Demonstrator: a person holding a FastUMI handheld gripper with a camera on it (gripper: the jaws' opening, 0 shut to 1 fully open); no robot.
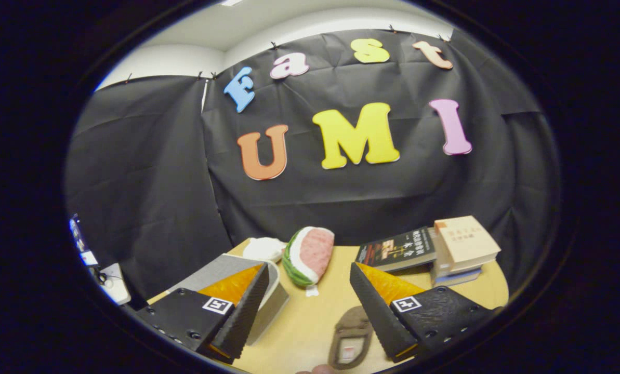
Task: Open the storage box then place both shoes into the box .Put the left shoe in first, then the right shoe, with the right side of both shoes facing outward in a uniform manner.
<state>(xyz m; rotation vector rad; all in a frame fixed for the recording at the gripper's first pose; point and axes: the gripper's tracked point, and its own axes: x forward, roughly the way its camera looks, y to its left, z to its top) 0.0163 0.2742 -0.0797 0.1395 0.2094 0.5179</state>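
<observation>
My gripper (307, 272) stands open above a light wooden table (310, 317), with nothing between its fingers. A brown shoe (350, 337) lies on the table below, close to the right finger (377, 306), its opening facing up. A grey storage box (268, 296) sits at the table's left side, partly hidden behind the left finger (242, 306); I cannot tell if its lid is up.
A watermelon-slice plush (308, 255) lies beyond the fingers at the table's far side, with a white object (264, 248) to its left. A dark book (397, 249) and a stack of books (463, 249) rest at the back right. Black cloth walls the booth.
</observation>
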